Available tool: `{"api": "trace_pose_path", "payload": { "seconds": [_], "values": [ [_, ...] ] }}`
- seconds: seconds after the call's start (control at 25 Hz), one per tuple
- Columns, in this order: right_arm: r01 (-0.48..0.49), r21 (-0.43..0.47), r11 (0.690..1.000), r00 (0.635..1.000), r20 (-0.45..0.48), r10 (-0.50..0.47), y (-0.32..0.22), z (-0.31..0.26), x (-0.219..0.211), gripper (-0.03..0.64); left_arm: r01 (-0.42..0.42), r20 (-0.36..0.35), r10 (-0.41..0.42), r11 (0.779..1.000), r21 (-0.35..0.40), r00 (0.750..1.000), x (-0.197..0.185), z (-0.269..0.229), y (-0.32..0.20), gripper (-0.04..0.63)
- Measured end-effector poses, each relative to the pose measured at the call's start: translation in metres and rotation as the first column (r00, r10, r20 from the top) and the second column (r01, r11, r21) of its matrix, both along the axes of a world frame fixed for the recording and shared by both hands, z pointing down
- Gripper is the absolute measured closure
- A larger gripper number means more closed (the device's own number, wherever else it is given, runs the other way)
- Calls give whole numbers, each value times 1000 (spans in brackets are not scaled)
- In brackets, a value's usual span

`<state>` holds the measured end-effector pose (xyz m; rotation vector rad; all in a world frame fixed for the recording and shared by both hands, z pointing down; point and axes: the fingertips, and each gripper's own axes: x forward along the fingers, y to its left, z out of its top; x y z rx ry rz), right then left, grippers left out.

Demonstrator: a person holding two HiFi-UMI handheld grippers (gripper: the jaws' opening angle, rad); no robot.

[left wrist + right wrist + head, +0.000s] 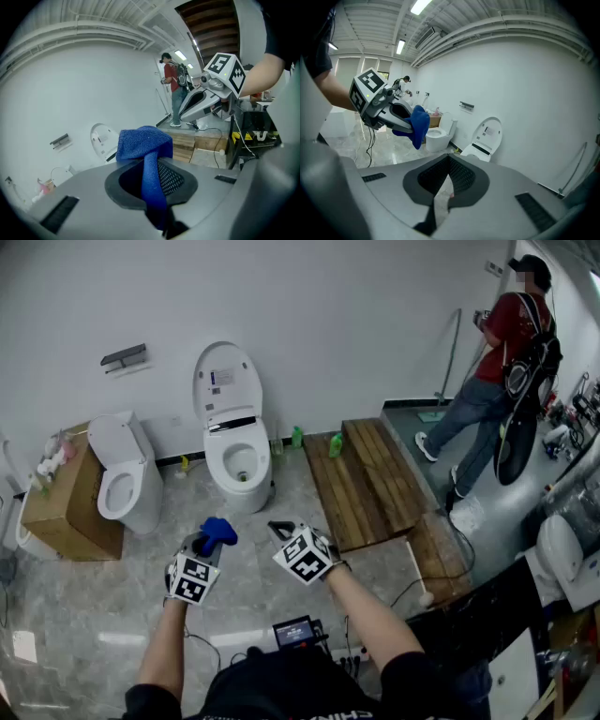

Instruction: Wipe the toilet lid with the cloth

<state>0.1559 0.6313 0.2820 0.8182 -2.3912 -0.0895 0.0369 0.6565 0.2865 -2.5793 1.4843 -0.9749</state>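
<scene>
left gripper: fingers clamped on cloth | right gripper: fingers closed, empty | both tilted down

Blue cloth bunched, white toilet lid — upright

Mock bathroom within a test hall: an open-lidded toilet and a second toilet stand side by side along one wall, beside a wooden platform, under exposed ceiling pipes.

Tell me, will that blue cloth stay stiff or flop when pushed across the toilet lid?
Likely floppy: the blue towelling cloth droops and folds over the left claw pinching it. Probably light, as one pinch carries it. Its coarse weave should drag, not slip, on the raised white toilet lid.
</scene>
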Motion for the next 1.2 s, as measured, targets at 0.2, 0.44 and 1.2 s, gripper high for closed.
{"api": "trace_pose_path", "payload": {
  "seconds": [0.2, 0.44, 1.2],
  "values": [
    [4, 7, 1000, 1000, -3, -4, -6, 1, -1, 601, 0, 2, 0, 1000, -7, 1000, -1, 3, -4, 541],
    [11, 5, 1000, 1000, -4, -11, -11, 1, -6, 601, 13, -1, -13, 1000, -7, 1000, -8, 5, -10, 541],
    [10, -58, 998, 1000, 18, -9, -11, 18, -4, 601, 4, -1, -4, 999, -34, 1000, -2, 22, -10, 541]
  ]
}}
